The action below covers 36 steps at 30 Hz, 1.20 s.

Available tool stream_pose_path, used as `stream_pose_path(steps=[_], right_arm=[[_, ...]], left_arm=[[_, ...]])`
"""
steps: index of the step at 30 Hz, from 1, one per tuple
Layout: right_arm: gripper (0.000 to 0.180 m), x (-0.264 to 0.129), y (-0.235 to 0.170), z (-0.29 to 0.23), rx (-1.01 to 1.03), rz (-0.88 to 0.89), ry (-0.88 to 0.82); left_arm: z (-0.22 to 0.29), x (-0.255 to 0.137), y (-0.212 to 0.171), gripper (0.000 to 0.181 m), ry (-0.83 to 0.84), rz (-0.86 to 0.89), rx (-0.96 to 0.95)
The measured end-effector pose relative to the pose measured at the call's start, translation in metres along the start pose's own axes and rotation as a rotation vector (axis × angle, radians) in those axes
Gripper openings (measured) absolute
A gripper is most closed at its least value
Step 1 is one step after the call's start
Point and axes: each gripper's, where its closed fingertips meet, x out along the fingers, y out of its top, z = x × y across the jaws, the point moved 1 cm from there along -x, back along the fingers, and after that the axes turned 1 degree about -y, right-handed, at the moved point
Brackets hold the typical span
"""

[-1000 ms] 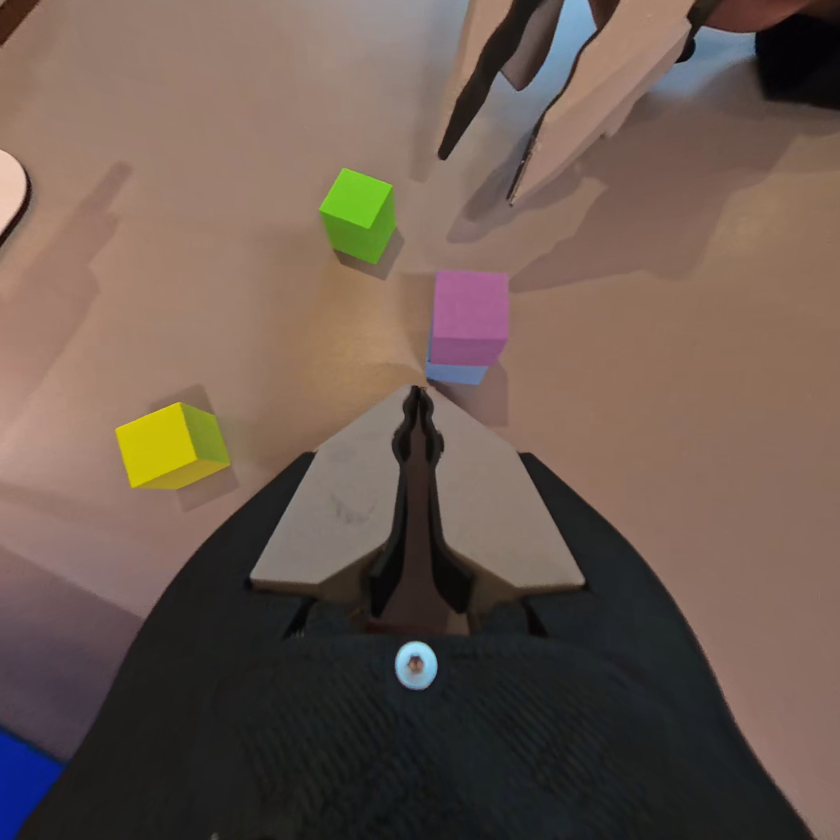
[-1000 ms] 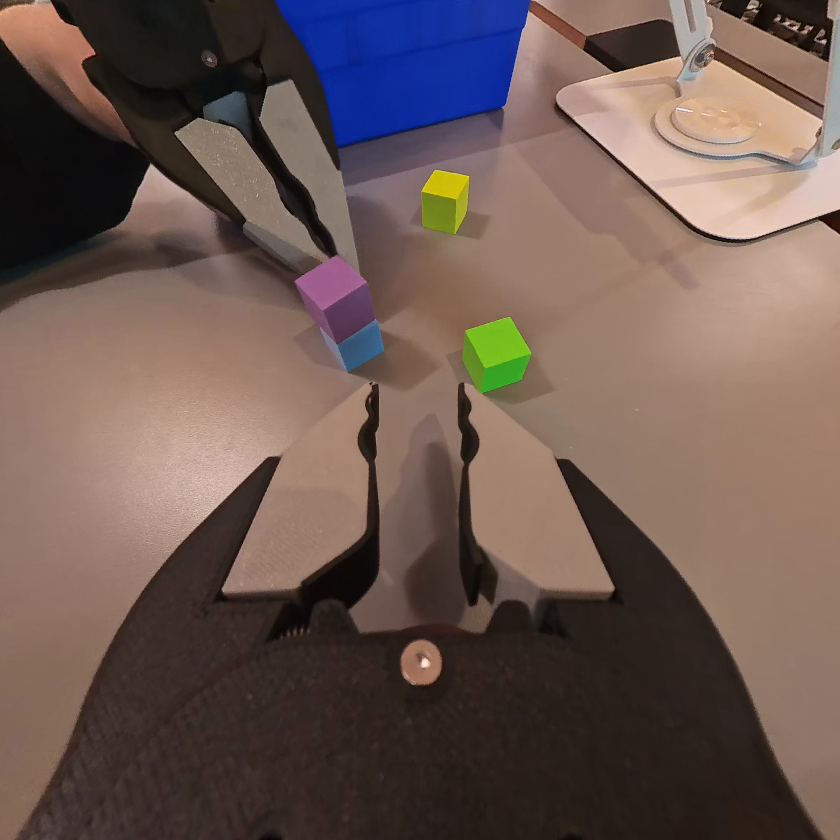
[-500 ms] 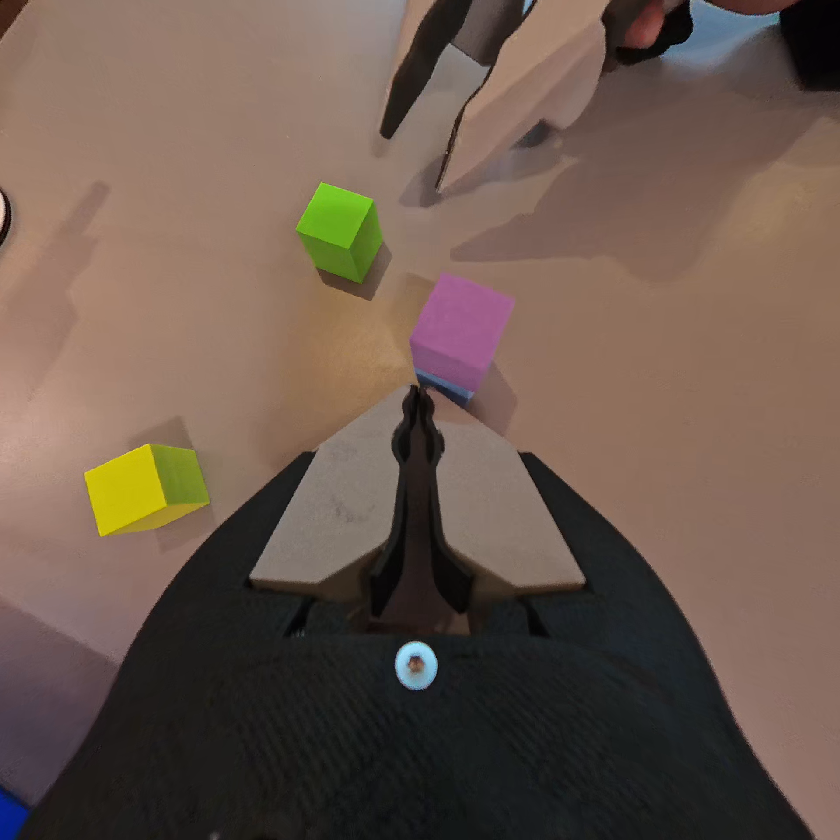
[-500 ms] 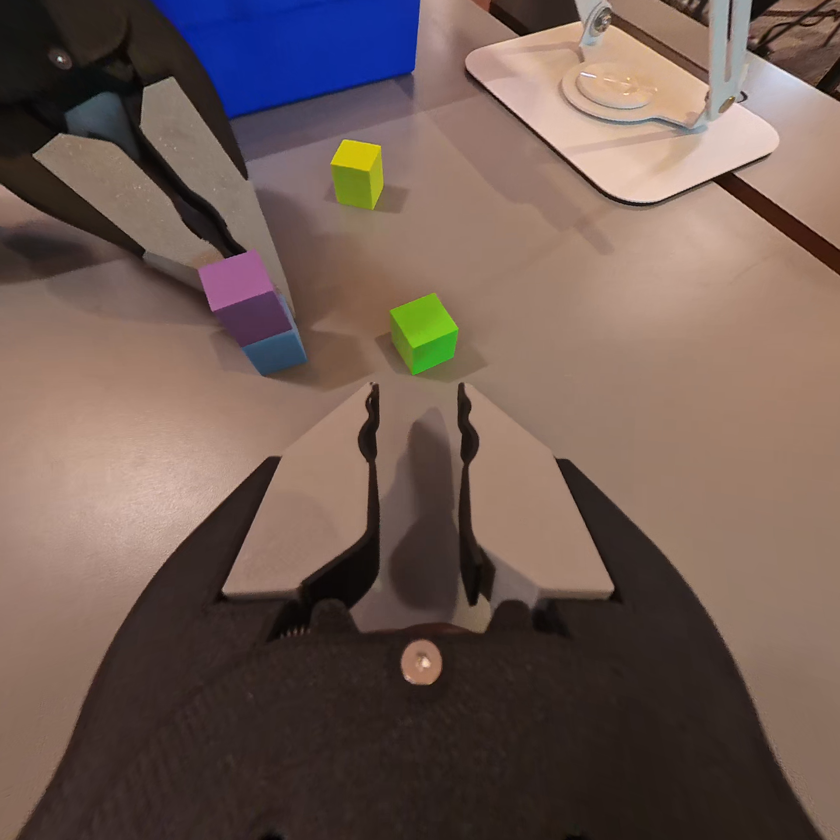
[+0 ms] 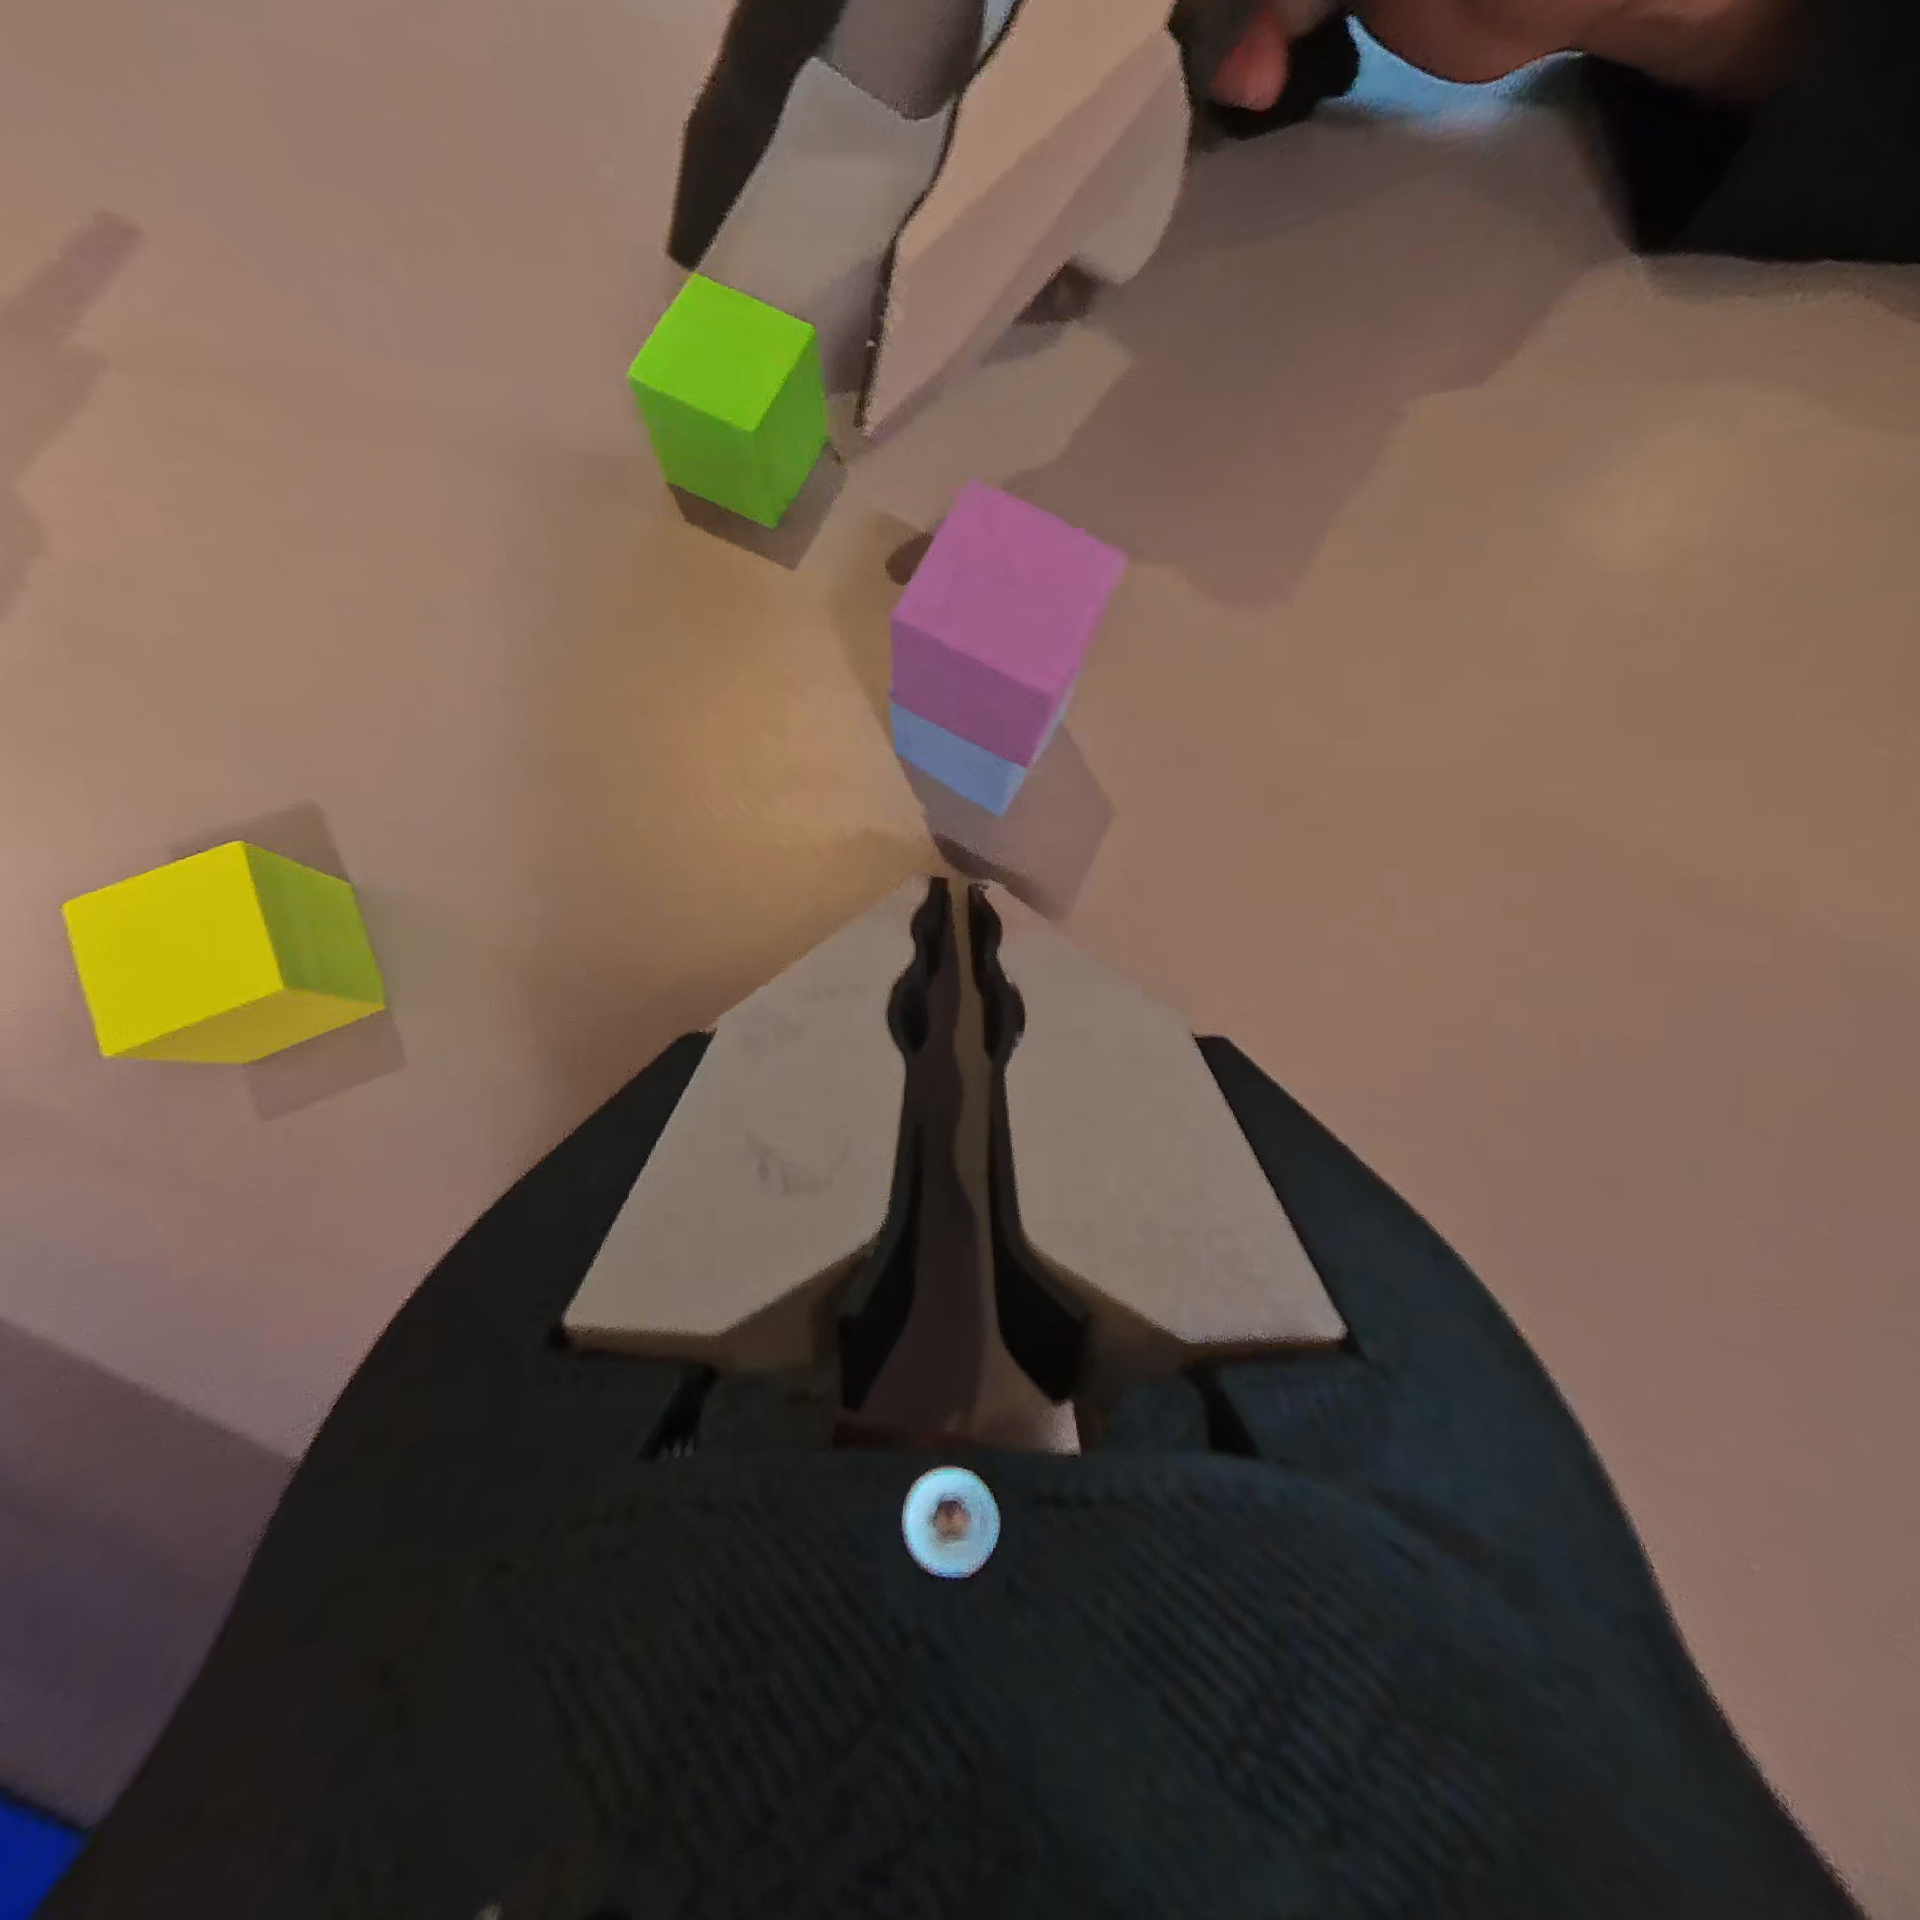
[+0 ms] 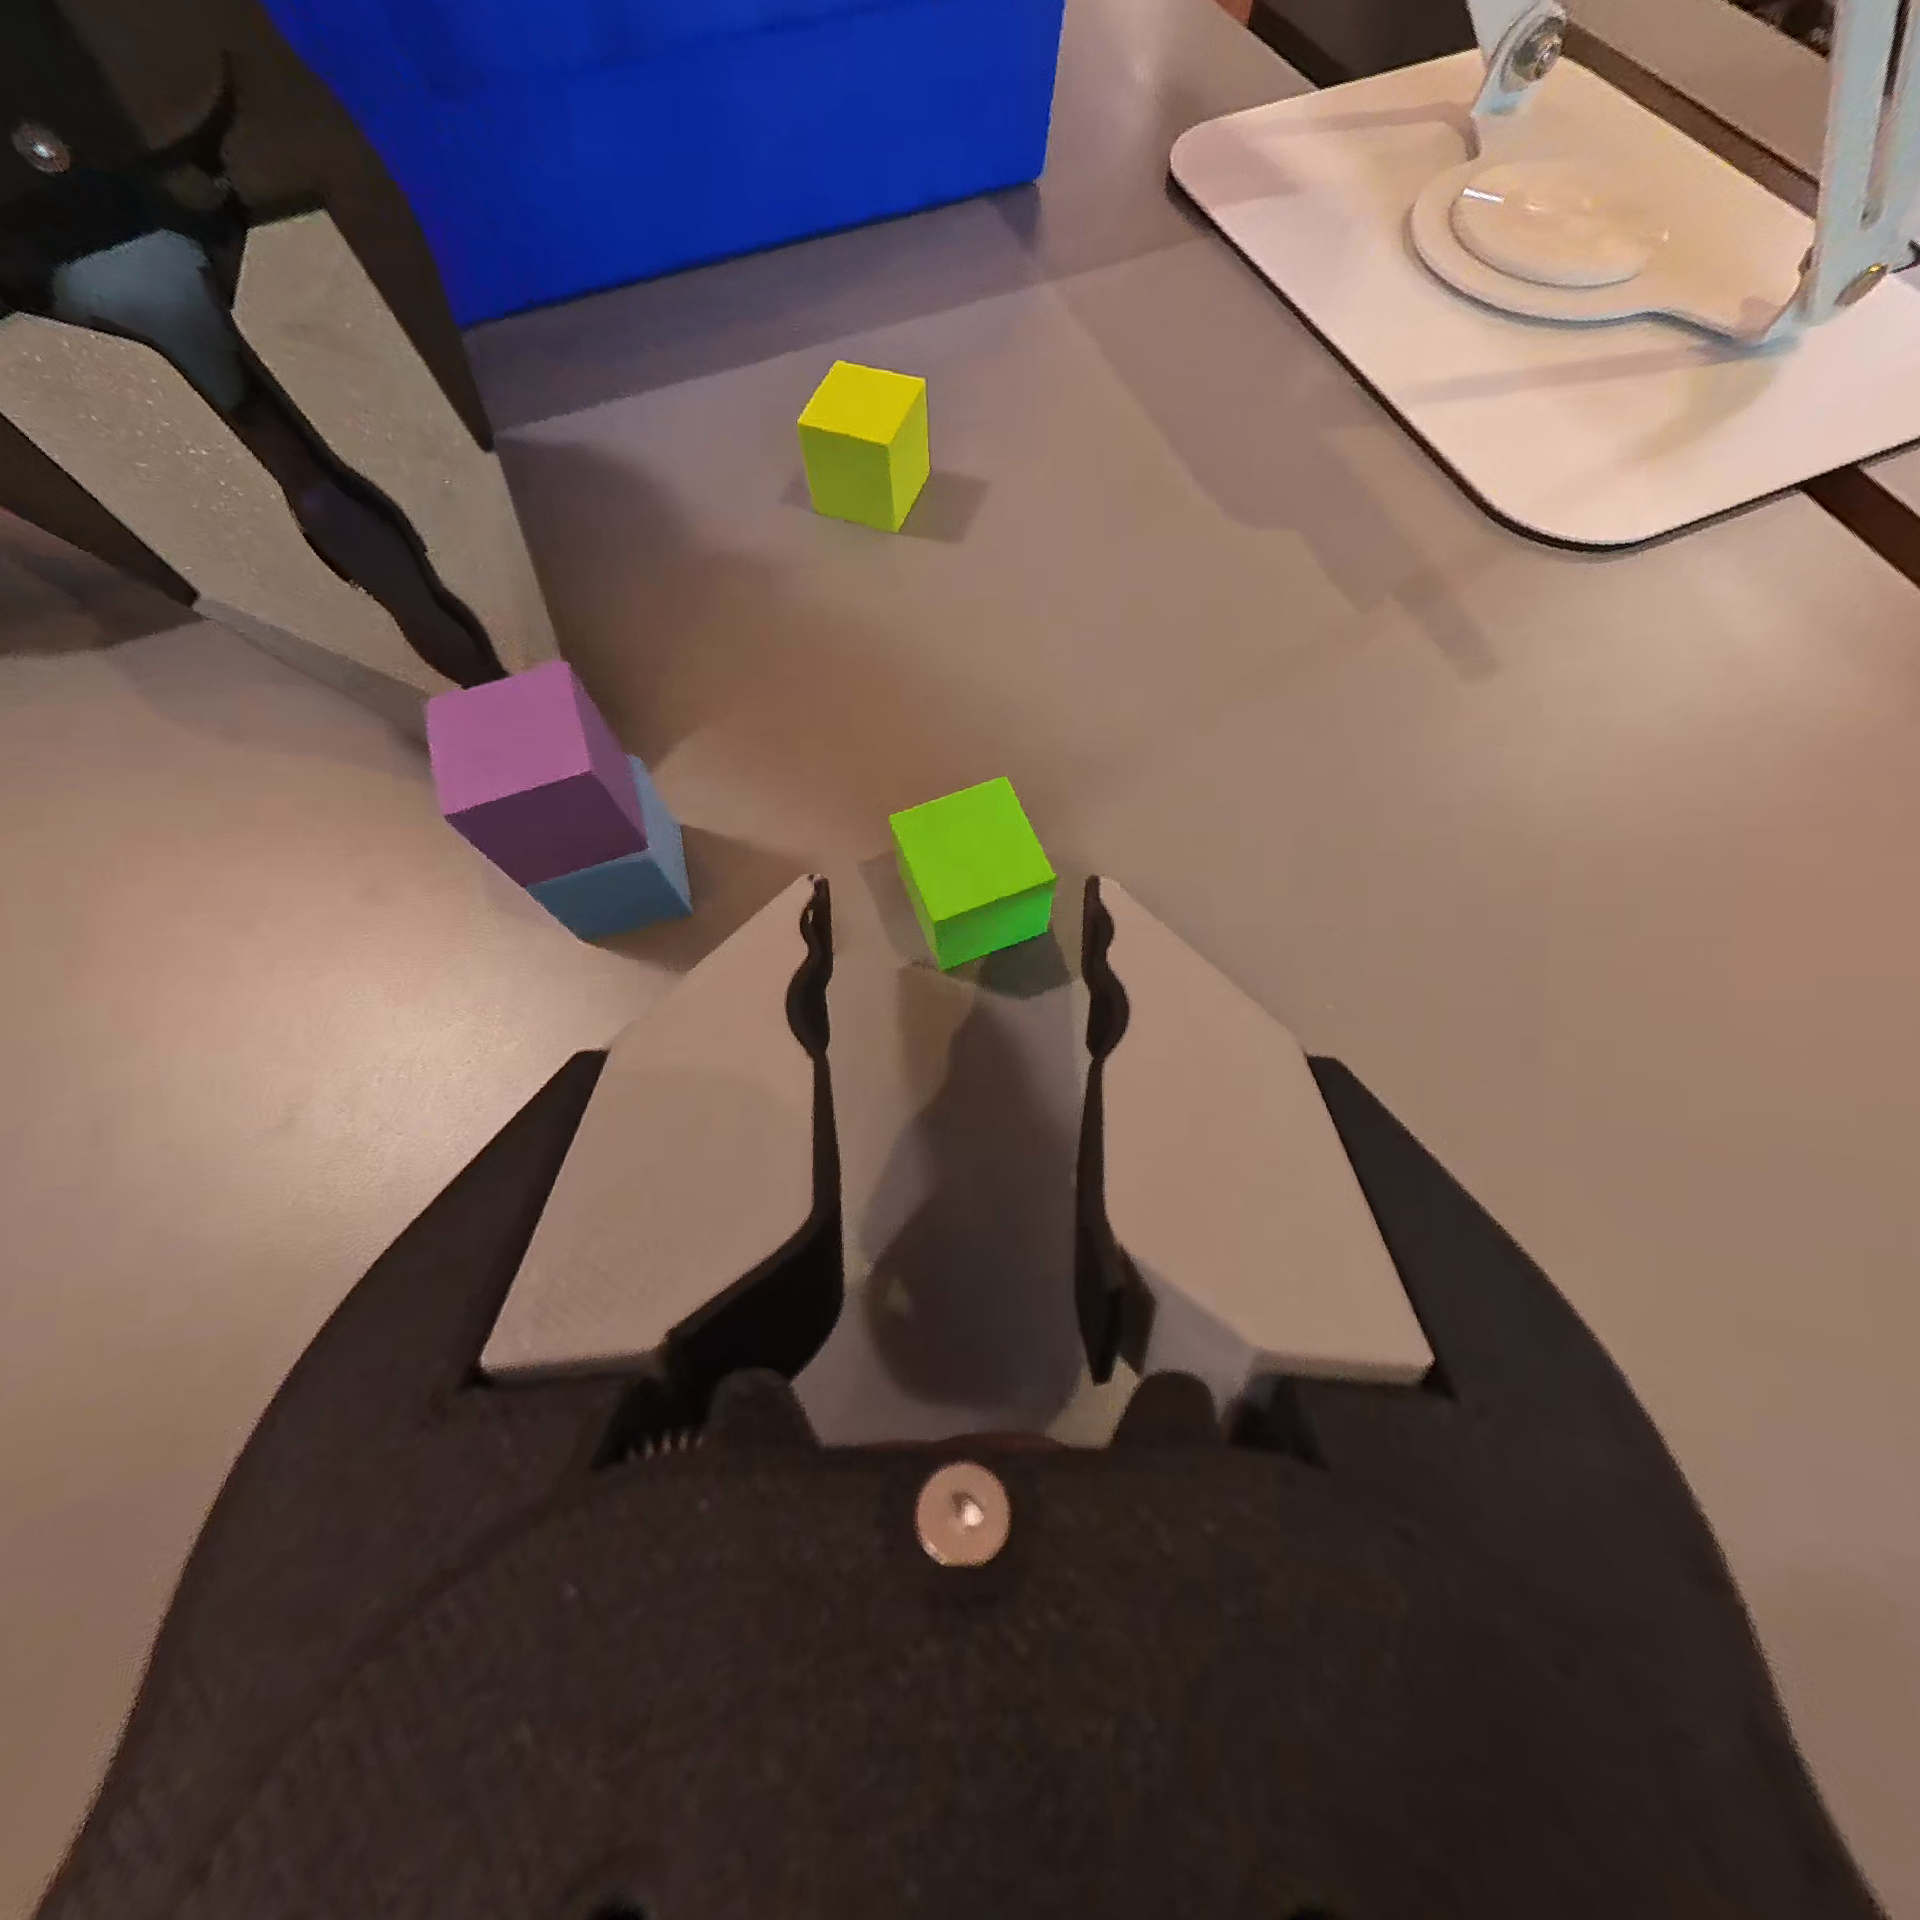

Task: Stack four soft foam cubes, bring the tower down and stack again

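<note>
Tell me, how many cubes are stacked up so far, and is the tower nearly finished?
Two are up: the purple cube sits on the blue cube. The right gripper is open just in front of the green cube, not gripping it yet. The left gripper is shut and empty. The green one and the yellow cube remain on the table. So: halfway.

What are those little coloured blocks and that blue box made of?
The green cube and purple cube look like matte foam: flat colour, no shine, crisp edges. The blue box looks like smooth moulded plastic, though that's a guess.
</note>
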Motion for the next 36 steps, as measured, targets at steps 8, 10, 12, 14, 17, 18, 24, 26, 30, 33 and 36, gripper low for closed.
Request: stream_pose_path(steps=[8, 10, 12, 14, 17, 18, 24, 26, 30, 33, 36], right_arm=[[0.026, 0.013, -0.007, 0.002, -0.027, -0.092, 0.075], [0.025, 0.013, -0.006, 0.002, -0.046, -0.083, 0.056], [0.025, 0.009, -0.001, 0.002, -0.061, -0.041, 0.045], [0.025, 0.002, 0.006, 0.002, -0.046, 0.023, 0.034], [0.025, -0.01, 0.015, -0.007, 0.01, 0.09, 0.093], [0.025, -0.013, 0.018, -0.011, 0.015, 0.101, 0.104], [0.025, -0.028, 0.042, -0.045, -0.05, 0.115, 0.157], [0.025, -0.028, 0.046, -0.056, -0.1, 0.101, 0.135], [0.025, -0.022, 0.048, -0.07, -0.157, 0.047, 0.109], [0.025, -0.015, 0.044, -0.072, -0.17, 0.008, 0.089], [0.025, -0.014, 0.043, -0.073, -0.17, -0.002, 0.084]], left_arm=[[0.006, -0.001, -0.002, 0.0, -0.049, 0.012, -0.011], [0.006, -0.001, -0.002, 0.0, -0.048, 0.012, -0.008], [0.006, -0.001, -0.002, 0.0, -0.046, 0.011, -0.006], [0.006, -0.001, -0.002, 0.0, -0.044, 0.011, -0.002], [0.007, -0.001, -0.002, 0.0, -0.044, 0.019, 0.002], [0.007, -0.001, -0.002, 0.0, -0.045, 0.022, 0.002], [0.007, 0.0, -0.001, 0.0, -0.044, 0.024, 0.003], [0.007, 0.0, -0.001, 0.0, -0.042, 0.023, 0.004], [0.007, 0.0, -0.001, 0.0, -0.041, 0.025, 0.006], [0.008, 0.0, -0.001, 0.0, -0.041, 0.027, 0.007], [0.008, 0.0, -0.001, 0.0, -0.04, 0.027, 0.008]])
